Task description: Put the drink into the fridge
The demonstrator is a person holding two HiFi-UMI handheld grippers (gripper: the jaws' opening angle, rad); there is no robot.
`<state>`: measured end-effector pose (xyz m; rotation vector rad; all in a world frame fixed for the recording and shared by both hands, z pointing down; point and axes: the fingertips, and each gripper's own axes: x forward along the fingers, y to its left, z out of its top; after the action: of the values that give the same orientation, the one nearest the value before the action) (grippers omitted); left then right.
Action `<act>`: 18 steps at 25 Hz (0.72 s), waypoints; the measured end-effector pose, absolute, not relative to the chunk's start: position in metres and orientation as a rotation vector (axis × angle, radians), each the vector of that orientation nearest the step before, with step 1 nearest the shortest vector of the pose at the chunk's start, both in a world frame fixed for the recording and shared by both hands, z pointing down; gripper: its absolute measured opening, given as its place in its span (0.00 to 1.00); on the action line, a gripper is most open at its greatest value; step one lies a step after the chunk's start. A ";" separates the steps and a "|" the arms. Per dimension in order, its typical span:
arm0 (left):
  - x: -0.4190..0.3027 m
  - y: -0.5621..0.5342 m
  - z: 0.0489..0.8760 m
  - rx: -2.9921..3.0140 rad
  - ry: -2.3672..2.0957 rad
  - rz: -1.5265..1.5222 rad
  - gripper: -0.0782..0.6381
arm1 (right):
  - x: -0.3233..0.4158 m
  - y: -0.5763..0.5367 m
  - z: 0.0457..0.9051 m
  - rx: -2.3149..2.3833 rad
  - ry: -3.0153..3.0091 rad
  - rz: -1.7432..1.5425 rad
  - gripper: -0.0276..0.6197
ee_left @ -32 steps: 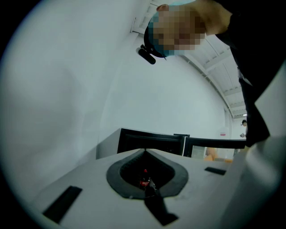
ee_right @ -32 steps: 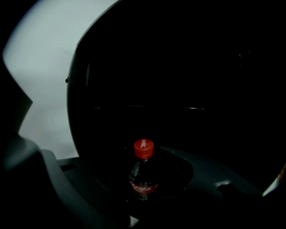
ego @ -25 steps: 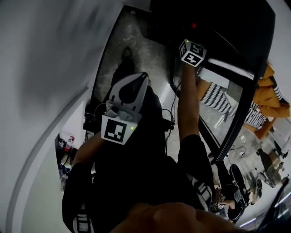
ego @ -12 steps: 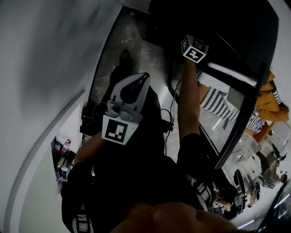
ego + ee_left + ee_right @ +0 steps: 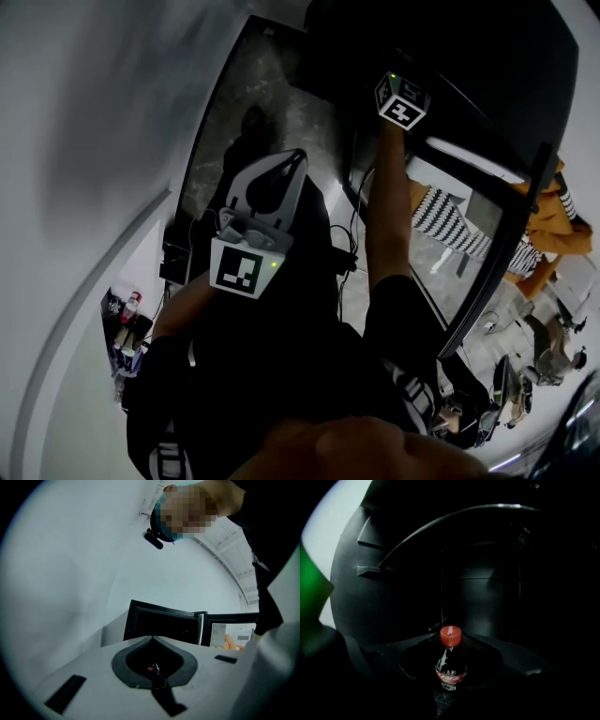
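A small dark cola bottle (image 5: 450, 670) with a red cap and red label stands upright between the jaws of my right gripper (image 5: 450, 644), which is shut on it inside the dark fridge (image 5: 483, 588). In the head view only that gripper's marker cube shows, at the mouth of the black fridge (image 5: 441, 47), and its jaws are hidden in the dark. My left gripper (image 5: 296, 159) is held close to the person's chest, shut and holding nothing. In the left gripper view it (image 5: 151, 638) points up at the fridge from outside.
The fridge's glass door (image 5: 487, 244) stands open at the right, showing a person in orange and stripes. Shelf rails (image 5: 370, 569) line the fridge's left inner wall. A low rack with bottles (image 5: 127, 314) sits at lower left, by a white wall (image 5: 84, 141). Cables (image 5: 347, 248) lie on the floor.
The right gripper's marker cube has shifted slightly up and right, deeper at the fridge opening. The left gripper has stayed where it was.
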<state>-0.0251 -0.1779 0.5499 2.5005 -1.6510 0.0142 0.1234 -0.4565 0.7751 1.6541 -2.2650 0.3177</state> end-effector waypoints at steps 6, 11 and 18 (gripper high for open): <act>-0.024 -0.184 0.553 2.494 -1.646 0.013 0.12 | 0.121 -0.463 0.776 1.647 -2.264 0.328 0.23; -0.022 -0.188 0.554 2.500 -1.634 0.014 0.12 | 0.122 -0.466 0.780 1.643 -2.271 0.321 0.23; -0.022 -0.189 0.556 2.486 -1.620 0.012 0.12 | 0.124 -0.469 0.780 1.647 -2.272 0.340 0.23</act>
<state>-0.0223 -0.1891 0.5560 2.4864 -1.6197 0.0119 0.1243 -0.4686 0.7802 1.6471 -2.2723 0.3396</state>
